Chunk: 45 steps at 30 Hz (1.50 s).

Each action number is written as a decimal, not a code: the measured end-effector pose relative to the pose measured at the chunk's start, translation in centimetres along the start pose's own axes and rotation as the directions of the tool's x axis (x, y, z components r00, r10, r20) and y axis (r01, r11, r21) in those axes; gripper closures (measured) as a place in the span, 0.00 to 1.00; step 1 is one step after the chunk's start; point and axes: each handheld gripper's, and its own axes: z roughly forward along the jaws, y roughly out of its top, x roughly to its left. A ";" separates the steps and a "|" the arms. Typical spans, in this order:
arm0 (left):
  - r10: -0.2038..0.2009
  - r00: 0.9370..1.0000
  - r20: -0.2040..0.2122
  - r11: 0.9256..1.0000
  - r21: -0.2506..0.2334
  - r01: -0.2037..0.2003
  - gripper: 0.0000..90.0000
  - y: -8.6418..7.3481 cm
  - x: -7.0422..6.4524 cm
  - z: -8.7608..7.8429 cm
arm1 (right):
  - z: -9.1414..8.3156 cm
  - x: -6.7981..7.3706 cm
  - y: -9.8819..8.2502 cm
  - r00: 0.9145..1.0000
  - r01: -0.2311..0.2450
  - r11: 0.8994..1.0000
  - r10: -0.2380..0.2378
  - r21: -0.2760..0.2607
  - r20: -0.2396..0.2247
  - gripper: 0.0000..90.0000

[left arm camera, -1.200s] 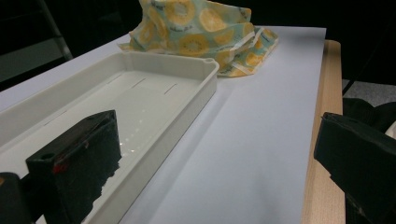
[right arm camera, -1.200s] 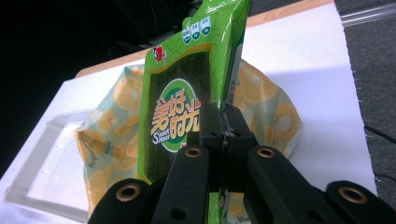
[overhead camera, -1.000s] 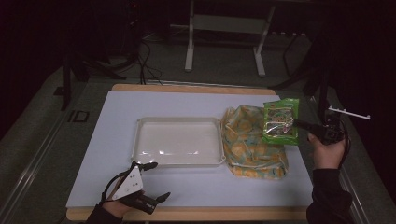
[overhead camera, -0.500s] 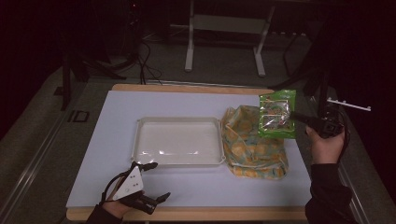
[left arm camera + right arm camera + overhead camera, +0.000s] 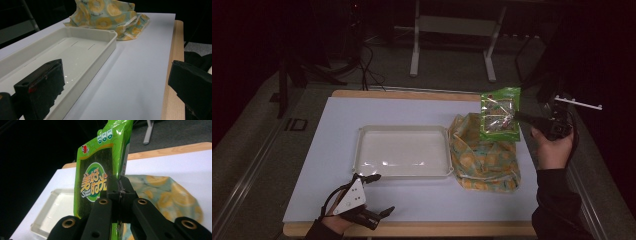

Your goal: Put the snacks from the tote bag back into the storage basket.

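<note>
A green snack packet (image 5: 499, 114) hangs in the air above the yellow-and-teal patterned cloth bag (image 5: 484, 152), pinched at its right edge by my right gripper (image 5: 518, 118). In the right gripper view the packet (image 5: 102, 167) stands upright with the black jaws closed tight on it at my right gripper (image 5: 119, 190). An empty white tray (image 5: 402, 151) lies at the table's middle, left of the bag. My left gripper (image 5: 374, 195) rests near the table's front edge, jaws wide apart with nothing between them; its own view shows the tray (image 5: 82, 50) and the bag (image 5: 110, 17) beyond.
A white mat (image 5: 412, 200) covers the wooden table (image 5: 412, 230). Dark floor, cables and metal stand legs (image 5: 414, 50) lie beyond the far edge. Bare mat stretches left of the tray and along the front.
My right gripper has lifted the green packet up and a little away from the bag. The left gripper has stayed where it was.
</note>
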 end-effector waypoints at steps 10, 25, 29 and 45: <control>0.001 1.000 0.002 1.000 -0.001 -0.001 0.01 0.0 0.0 0.0 | 2.0 2.2 0.2 0.999 0.020 1.000 -0.019 0.020 -0.037 0.99; 0.008 1.000 0.002 1.000 -0.008 -0.008 0.01 0.0 -0.1 -0.1 | 4.7 5.4 -0.2 0.995 0.054 0.998 -0.050 0.046 -0.084 0.99; 0.009 1.000 0.001 1.000 -0.009 -0.009 0.01 0.1 -0.1 -0.1 | 5.4 5.8 -0.5 0.994 0.054 0.997 -0.049 0.056 -0.095 0.99; 0.016 0.999 -0.030 1.000 -0.023 -0.017 0.01 0.2 0.0 -0.4 | 7.6 7.9 -1.5 0.991 0.063 0.995 -0.054 0.072 -0.126 0.99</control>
